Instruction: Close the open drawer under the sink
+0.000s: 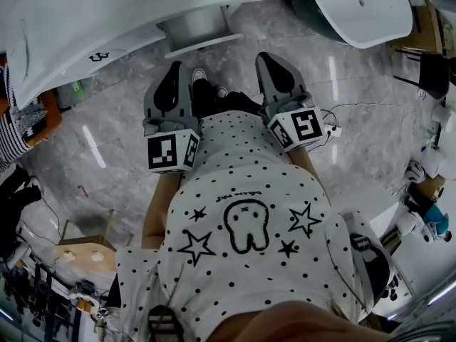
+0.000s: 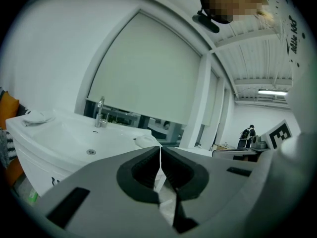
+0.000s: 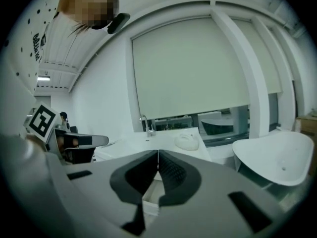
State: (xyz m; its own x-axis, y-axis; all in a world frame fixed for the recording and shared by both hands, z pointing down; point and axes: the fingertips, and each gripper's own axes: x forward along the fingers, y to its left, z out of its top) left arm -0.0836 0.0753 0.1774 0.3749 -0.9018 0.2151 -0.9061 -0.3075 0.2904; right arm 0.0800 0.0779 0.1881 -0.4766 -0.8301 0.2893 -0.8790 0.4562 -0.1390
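Observation:
The white sink (image 1: 85,27) fills the upper left of the head view. Under its right end the open drawer (image 1: 196,30) sticks out over the marble floor. My left gripper (image 1: 173,70) and right gripper (image 1: 269,58) are held side by side in front of the person's dotted shirt, pointing toward the drawer and short of it. Both are shut with nothing between the jaws. In the left gripper view the left gripper (image 2: 160,152) faces the sink (image 2: 64,138) and its faucet (image 2: 100,112). Past the right gripper (image 3: 158,155) I see the faucet (image 3: 146,125) and part of the white drawer (image 3: 151,202) below the jaws.
A large white tub (image 1: 356,6) stands at the upper right, also seen in the right gripper view as the tub (image 3: 280,157). A small wooden stool (image 1: 85,251) and cluttered gear sit at the lower left. Cables and boxes (image 1: 427,177) lie at the right.

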